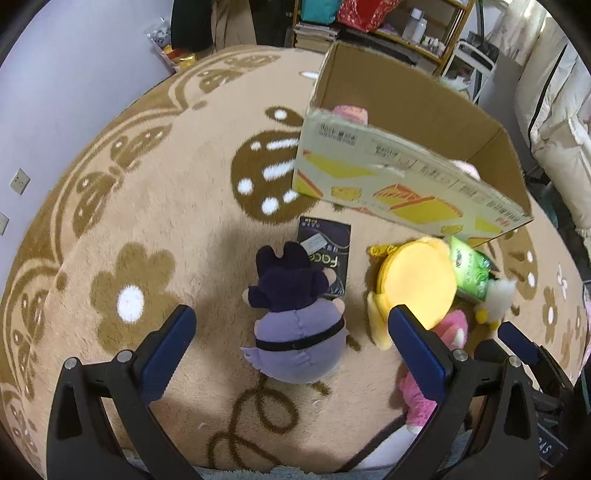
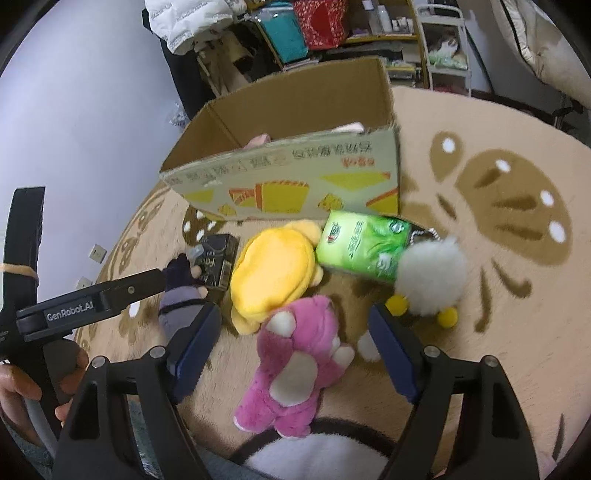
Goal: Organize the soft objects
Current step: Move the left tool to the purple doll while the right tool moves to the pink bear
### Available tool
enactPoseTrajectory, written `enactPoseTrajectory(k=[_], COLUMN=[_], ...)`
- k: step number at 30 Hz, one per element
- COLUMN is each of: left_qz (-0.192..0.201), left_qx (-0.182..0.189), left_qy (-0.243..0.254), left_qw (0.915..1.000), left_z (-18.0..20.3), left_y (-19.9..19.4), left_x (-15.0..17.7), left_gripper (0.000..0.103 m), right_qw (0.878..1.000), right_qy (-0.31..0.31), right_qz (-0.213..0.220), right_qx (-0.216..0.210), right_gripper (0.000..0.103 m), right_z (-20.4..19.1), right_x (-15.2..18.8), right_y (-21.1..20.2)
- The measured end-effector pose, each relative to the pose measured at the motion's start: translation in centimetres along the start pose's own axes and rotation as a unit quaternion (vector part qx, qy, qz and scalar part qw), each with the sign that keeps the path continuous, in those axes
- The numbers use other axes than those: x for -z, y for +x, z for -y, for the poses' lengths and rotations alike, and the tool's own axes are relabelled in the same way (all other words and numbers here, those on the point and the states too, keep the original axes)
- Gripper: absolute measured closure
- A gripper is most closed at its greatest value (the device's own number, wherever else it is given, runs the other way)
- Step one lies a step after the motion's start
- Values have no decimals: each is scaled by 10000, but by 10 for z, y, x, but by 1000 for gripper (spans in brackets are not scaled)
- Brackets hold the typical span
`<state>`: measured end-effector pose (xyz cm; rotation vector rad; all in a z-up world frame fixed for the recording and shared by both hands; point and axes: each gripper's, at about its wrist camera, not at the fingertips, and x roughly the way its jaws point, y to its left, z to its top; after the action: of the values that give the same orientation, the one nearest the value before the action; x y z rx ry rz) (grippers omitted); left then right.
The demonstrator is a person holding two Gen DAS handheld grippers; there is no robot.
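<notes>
A purple plush doll [image 1: 295, 325] lies on the carpet between the fingers of my open, empty left gripper [image 1: 295, 343]. A pink plush bear [image 2: 295, 365] lies between the fingers of my open, empty right gripper [image 2: 295, 339]. A yellow plush [image 2: 275, 269] lies beside it, and it also shows in the left wrist view [image 1: 417, 284]. A white fluffy toy with yellow feet [image 2: 430, 280] is to the right. An open cardboard box [image 1: 406, 184] stands behind them, with pink soft things inside [image 1: 351, 112]. The box also shows in the right wrist view [image 2: 295, 184].
A green tissue pack [image 2: 362, 245] and a black packet [image 1: 327, 254] lie among the toys. The beige patterned carpet [image 1: 147, 221] spreads to the left. Shelves and clutter [image 2: 314, 29] stand behind the box. A white wall [image 1: 55, 92] is at the left.
</notes>
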<state>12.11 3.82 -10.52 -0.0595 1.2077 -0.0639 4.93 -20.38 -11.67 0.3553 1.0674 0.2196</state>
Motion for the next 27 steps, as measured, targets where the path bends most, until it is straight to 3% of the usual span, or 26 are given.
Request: enactPoseTrajectory(k=[11, 16, 20, 27], left_qz=[-343, -508, -597, -721], left_qx=[-134, -116, -107, -181], left_qy=[119, 98, 39, 169], left_qw=[9993, 9986, 9981, 9971], left_z=[7, 10, 10, 14], left_y=[28, 41, 50, 61], left_x=[-1, -1, -4, -5], left_gripper=[0, 0, 0, 0], right_qw=[9988, 9984, 9976, 9972], right_qy=[-202, -97, 13, -11], right_qz=[-409, -538, -687, -751], right_qx=[150, 119, 23, -26], right_gripper=[18, 25, 40, 40], right_z=[-4, 3, 9, 7], right_x=[7, 5, 4, 4], right_y=[30, 38, 45, 49])
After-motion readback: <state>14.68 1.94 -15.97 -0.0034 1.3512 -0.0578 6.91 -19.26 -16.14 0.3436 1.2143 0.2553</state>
